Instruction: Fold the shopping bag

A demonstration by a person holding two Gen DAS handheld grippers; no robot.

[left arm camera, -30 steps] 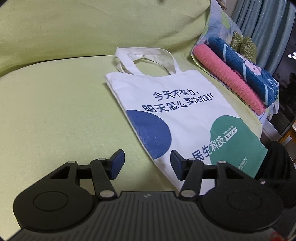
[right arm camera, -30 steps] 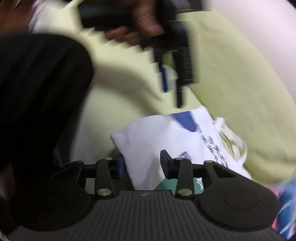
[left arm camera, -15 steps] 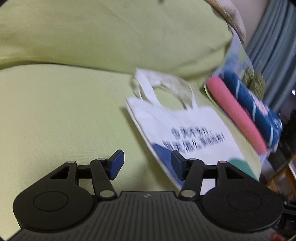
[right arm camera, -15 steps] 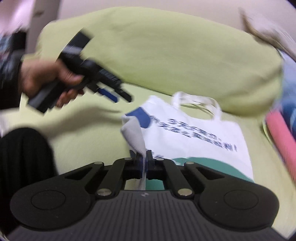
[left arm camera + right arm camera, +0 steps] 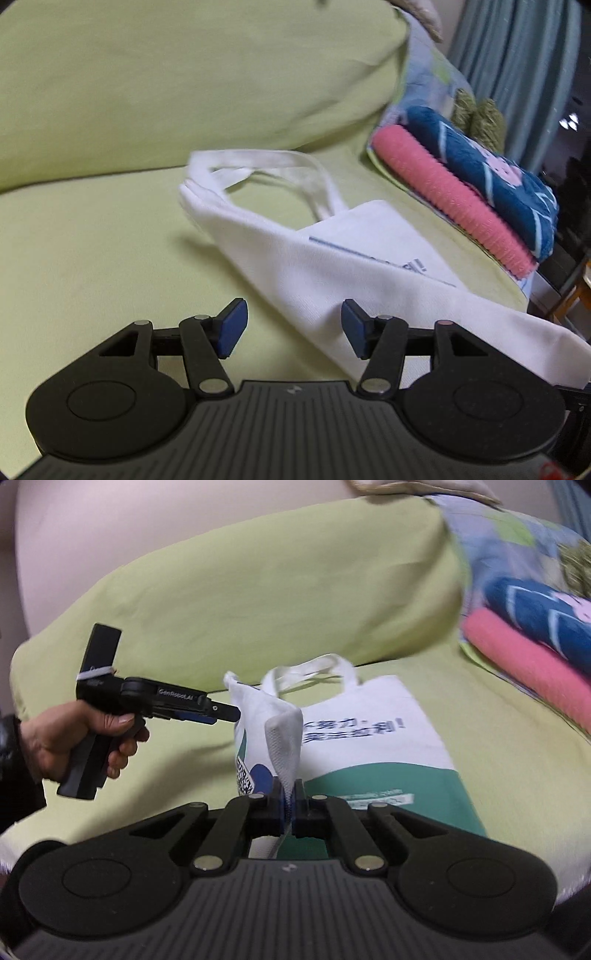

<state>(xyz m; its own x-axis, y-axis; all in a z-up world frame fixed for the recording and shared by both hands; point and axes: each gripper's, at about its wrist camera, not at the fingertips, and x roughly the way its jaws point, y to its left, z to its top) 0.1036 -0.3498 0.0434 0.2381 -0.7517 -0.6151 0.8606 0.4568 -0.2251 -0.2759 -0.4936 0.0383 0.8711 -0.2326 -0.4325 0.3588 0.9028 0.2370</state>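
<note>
From my seat, the left claw hung with its blue pads spread wide and nothing between them, just beside the raised left edge of the white shopping bag, which lay on the pale green sofa with its handles toward the back cushion. My right claw was clamped on a lower corner of the bag, lifting that flap so it hid part of the print. Further right, a folded pink towel and blue towel sat stacked near the bag.

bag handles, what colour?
White, same as the bag body; the handles show best in the left wrist view.
</note>
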